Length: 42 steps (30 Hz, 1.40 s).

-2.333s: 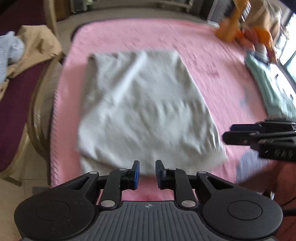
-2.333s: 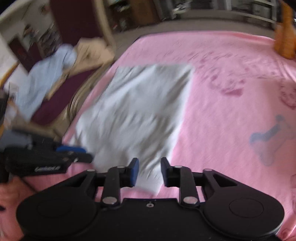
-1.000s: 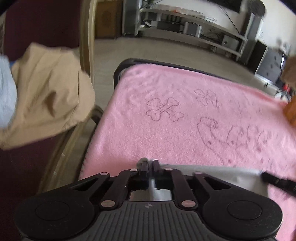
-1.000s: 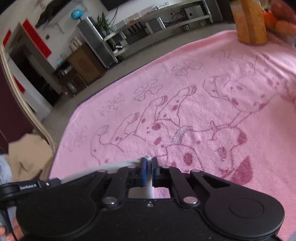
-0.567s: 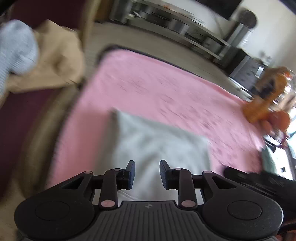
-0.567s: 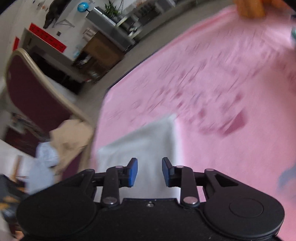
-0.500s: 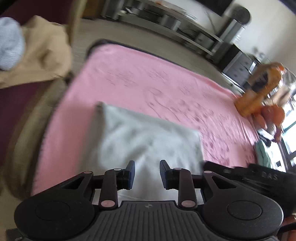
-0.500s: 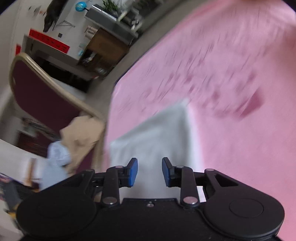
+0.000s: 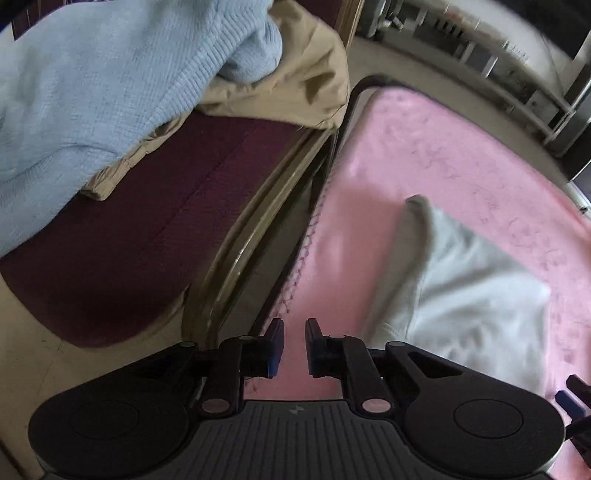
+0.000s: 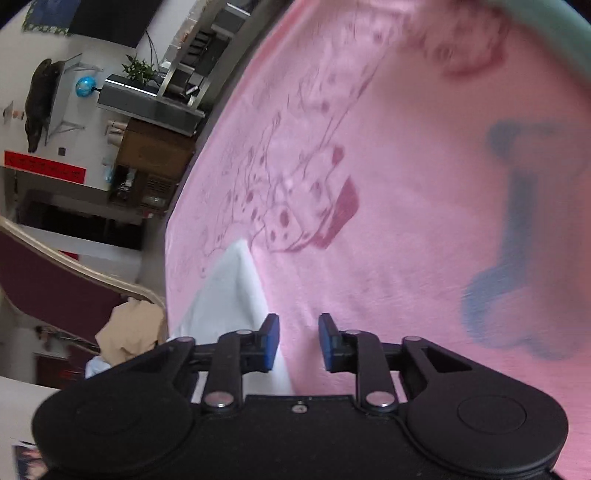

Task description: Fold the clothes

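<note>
A folded grey garment [image 9: 469, 291] lies on the pink blanket [image 9: 443, 147] that covers the table. My left gripper [image 9: 294, 347] hangs open over the blanket's left edge, to the left of the garment and apart from it, with nothing between its fingers. In the right wrist view the same grey garment [image 10: 236, 291] shows as a pale wedge at the lower left. My right gripper [image 10: 298, 341] is open above the pink blanket [image 10: 406, 221], just to the right of the garment's edge, holding nothing.
A maroon chair [image 9: 147, 229] stands left of the table, with a light blue sweater [image 9: 92, 74] and a tan garment [image 9: 295, 85] piled on it. Shelving and cabinets [image 10: 155, 107] stand beyond the table. A green cloth [image 10: 546, 26] lies at the blanket's far right.
Both grippers were shut on the grey garment's edge a second ago, then opened and let it go. The left one has since swung left toward the chair; the right one has turned right.
</note>
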Each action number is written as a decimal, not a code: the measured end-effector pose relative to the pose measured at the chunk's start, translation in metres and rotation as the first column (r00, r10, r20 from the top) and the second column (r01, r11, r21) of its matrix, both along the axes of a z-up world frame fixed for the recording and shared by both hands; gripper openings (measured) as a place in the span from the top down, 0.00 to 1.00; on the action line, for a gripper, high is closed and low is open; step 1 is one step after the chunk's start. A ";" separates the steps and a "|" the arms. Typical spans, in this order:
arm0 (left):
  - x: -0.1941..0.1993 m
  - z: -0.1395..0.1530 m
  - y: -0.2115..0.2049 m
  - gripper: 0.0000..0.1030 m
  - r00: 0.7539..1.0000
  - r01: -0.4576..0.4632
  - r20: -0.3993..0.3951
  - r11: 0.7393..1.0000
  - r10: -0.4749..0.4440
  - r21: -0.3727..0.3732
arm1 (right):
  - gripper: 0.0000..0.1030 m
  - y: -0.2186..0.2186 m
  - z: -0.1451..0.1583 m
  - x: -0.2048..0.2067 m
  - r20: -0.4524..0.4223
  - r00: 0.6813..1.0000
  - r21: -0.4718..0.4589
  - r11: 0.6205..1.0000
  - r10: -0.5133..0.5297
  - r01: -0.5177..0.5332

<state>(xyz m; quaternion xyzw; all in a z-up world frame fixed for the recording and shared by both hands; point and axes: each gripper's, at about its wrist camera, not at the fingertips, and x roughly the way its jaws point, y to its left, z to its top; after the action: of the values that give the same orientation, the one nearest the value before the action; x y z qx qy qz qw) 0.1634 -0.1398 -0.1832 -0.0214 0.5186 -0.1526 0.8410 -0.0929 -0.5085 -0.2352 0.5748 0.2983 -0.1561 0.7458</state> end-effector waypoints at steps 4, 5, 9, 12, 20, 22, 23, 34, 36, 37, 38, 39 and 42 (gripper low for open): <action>-0.021 0.012 -0.012 0.85 0.993 0.119 0.018 0.980 -0.118 -0.159 | 0.73 0.026 0.009 0.015 0.034 0.993 -0.008 0.994 0.109 -0.109; -0.023 0.012 -0.017 0.84 0.989 0.151 0.024 0.972 -0.149 -0.180 | 0.73 0.033 0.012 0.019 0.042 0.990 -0.010 0.991 0.136 -0.136; -0.021 -0.002 -0.037 0.84 0.976 0.215 0.005 0.964 -0.217 -0.153 | 0.72 0.065 0.011 0.043 0.054 0.965 -0.014 0.967 0.256 -0.256; -0.016 -0.016 -0.042 0.77 0.973 0.222 -0.049 0.972 -0.226 -0.080 | 0.74 0.078 -0.001 0.054 0.066 0.956 -0.013 0.958 0.287 -0.287; -0.047 -0.005 0.005 0.80 0.994 0.094 -0.057 0.993 -0.090 0.068 | 0.75 0.038 0.014 0.005 -0.071 0.971 -0.021 0.973 0.228 -0.230; -0.058 0.003 0.012 0.79 0.995 0.094 -0.022 0.993 -0.093 0.078 | 0.70 0.045 0.027 -0.007 -0.156 0.962 -0.112 0.964 0.224 -0.242; -0.064 0.007 0.015 0.79 0.994 0.113 -0.015 0.993 -0.112 0.044 | 0.70 0.047 0.031 -0.014 -0.173 0.959 -0.129 0.960 0.224 -0.247; -0.084 0.008 -0.020 0.83 0.962 0.270 0.065 0.957 -0.264 -0.103 | 0.77 0.094 0.037 -0.014 -0.013 0.955 -0.108 0.949 0.297 -0.297; -0.079 0.001 -0.026 0.84 0.958 0.285 0.018 0.949 -0.286 -0.131 | 0.77 0.101 0.024 -0.002 0.025 0.952 -0.055 0.951 0.305 -0.303; -0.078 -0.002 -0.028 0.85 0.955 0.293 -0.008 0.945 -0.298 -0.146 | 0.77 0.104 0.017 0.003 0.016 0.951 -0.042 0.950 0.310 -0.309; -0.079 -0.004 -0.028 0.85 0.949 0.303 -0.042 0.940 -0.313 -0.158 | 0.77 0.106 0.011 0.004 -0.004 0.952 -0.038 0.951 0.306 -0.306; -0.080 -0.008 -0.030 0.83 0.943 0.312 -0.069 0.939 -0.324 -0.143 | 0.84 0.107 0.006 0.003 -0.008 0.952 -0.040 0.951 0.307 -0.307; -0.084 -0.014 -0.035 0.82 0.943 0.322 -0.079 0.946 -0.324 -0.032 | 0.90 0.101 0.003 -0.004 -0.019 0.952 -0.037 0.951 0.307 -0.308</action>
<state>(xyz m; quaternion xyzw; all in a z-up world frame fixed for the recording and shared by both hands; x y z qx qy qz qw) 0.0797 -0.1747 -0.1977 0.0494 0.5480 -0.2921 0.7822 -0.0965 -0.4077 -0.2324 0.5055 0.3859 -0.0478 0.7702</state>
